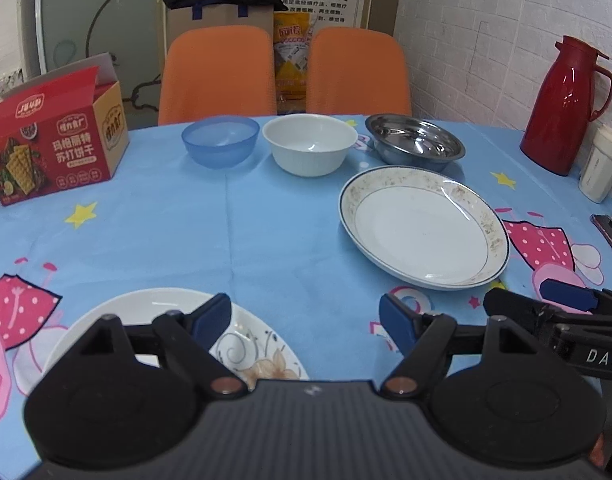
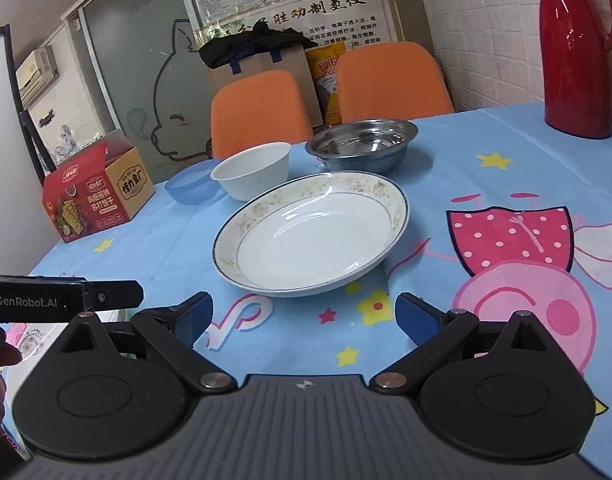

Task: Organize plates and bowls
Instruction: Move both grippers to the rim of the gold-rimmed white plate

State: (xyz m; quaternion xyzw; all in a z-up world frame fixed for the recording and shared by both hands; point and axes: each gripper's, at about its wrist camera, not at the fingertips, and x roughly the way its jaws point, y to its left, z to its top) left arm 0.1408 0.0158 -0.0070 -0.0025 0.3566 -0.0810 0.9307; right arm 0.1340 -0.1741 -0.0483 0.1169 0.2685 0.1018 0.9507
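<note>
Both claws, left claw point(image 1: 305, 322) and right claw point(image 2: 304, 316), stood wide open and empty. The shallow white plate with speckled rim point(image 2: 311, 234) lay ahead on the surface point(image 2: 486, 184), near the steel bowl point(image 2: 362, 142); a careless grip risked slipping the glazed rim or knocking that bowl.

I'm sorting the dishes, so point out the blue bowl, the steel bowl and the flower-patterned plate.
blue bowl point(image 1: 220, 142): left wrist view, on its front wall.
steel bowl point(image 1: 414, 142): left wrist view, on its inner basin.
flower-patterned plate point(image 1: 262, 360): left wrist view, on the painted flower near its rim.
</note>
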